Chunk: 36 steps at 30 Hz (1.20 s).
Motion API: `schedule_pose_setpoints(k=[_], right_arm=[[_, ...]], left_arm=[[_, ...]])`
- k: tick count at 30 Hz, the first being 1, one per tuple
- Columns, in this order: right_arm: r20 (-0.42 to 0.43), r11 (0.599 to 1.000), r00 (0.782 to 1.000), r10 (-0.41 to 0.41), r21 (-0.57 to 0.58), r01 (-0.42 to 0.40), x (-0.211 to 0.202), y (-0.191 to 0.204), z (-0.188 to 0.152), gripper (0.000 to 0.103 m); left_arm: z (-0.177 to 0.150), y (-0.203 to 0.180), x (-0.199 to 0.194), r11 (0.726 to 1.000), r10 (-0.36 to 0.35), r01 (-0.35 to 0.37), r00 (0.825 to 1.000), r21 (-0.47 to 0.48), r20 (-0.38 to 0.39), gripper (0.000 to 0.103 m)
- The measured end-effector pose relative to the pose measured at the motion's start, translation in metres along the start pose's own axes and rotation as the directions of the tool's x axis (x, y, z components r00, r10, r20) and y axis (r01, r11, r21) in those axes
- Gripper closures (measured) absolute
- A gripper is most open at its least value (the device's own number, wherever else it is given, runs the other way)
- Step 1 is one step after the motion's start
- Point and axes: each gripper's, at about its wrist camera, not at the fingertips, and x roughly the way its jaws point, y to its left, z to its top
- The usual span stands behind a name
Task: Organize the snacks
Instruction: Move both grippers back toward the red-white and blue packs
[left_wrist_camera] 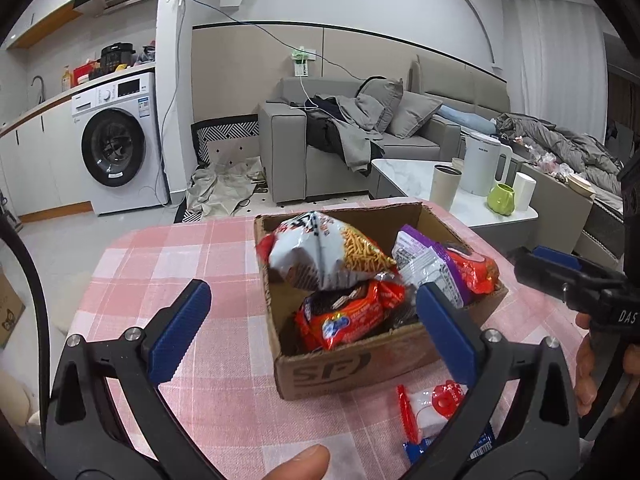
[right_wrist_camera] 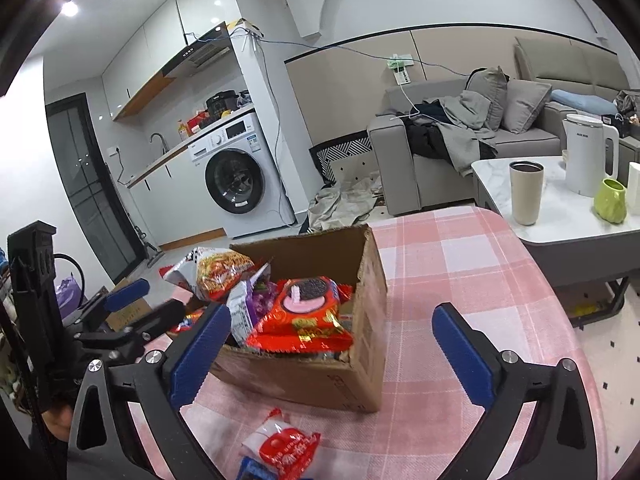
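A table under a pink checked tablecloth carries an open cardboard box, which sits just ahead of both claws. The box is crowded with snack packets: a white-and-red noodle snack bag stands highest, leaning against the box's left wall; a purple-and-white packet lies to its right; a red packet picturing a chocolate sandwich cookie lies on top nearer the right claw; another red packet lies low at the front.

The left gripper is spread wide and grips nothing, its right finger overlapping the box's near corner in the left wrist view. The right gripper is likewise spread wide and empty, the box seen between its fingers.

On the cloth in front of the box, close under both claws, lies a small red-and-white snack packet, touching a blue packet partly hidden at the frame's edge.
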Motion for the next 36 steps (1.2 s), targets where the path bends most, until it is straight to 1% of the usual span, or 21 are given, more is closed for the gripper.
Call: schedule_pose_setpoints(k=[4, 6, 9, 14, 18, 25, 29, 31, 36], right_arm=[[-0.031, 1.0, 1.0, -0.006, -0.002, 0.006, -0.004, -0.002, -0.013, 0.0], [-0.046, 1.0, 0.999, -0.009, -0.014, 0.008, -0.006, -0.001, -0.02, 0.0], [-0.063, 0.999, 0.998, -0.016, -0.031, 0.014, -0.008, 0.002, -0.029, 0.0], [-0.097, 0.998, 0.995, -0.03, -0.062, 0.024, -0.013, 0.006, -0.044, 0.0], [-0.114, 0.997, 0.993, -0.035, -0.076, 0.027, -0.019, 0.008, -0.053, 0.0], [-0.161, 0.996, 0.985, -0.057, -0.076, 0.045, -0.026, 0.009, -0.068, 0.0], [-0.204, 0.997, 0.978, -0.049, -0.073, 0.035, -0.024, 0.01, -0.077, 0.0], [-0.215, 0.997, 0.975, -0.048, -0.074, 0.033, -0.024, 0.012, -0.08, 0.0], [-0.248, 0.997, 0.968, -0.039, -0.078, 0.021, -0.02, 0.012, -0.087, 0.0]], left_arm=[[-0.018, 0.008, -0.015, 1.0, 0.005, -0.006, 1.0, -0.009, -0.022, 0.001], [-0.026, 0.008, -0.022, 1.0, 0.004, -0.004, 1.0, -0.001, -0.026, 0.001], [-0.038, 0.009, -0.032, 1.0, 0.007, -0.008, 1.0, -0.005, -0.014, 0.001], [-0.059, 0.011, -0.047, 1.0, 0.009, -0.01, 0.999, -0.019, -0.04, 0.001], [-0.074, 0.012, -0.06, 1.0, 0.005, -0.006, 0.999, -0.025, -0.044, 0.001], [-0.102, 0.005, -0.078, 1.0, 0.018, -0.018, 0.998, 0.003, -0.066, 0.001], [-0.113, 0.0, -0.08, 1.0, 0.012, -0.013, 0.996, -0.007, -0.093, 0.001], [-0.112, -0.001, -0.077, 1.0, 0.02, -0.021, 0.995, -0.01, -0.101, 0.001], [-0.118, 0.005, -0.069, 0.999, 0.013, -0.018, 0.992, -0.038, -0.129, 0.001]])
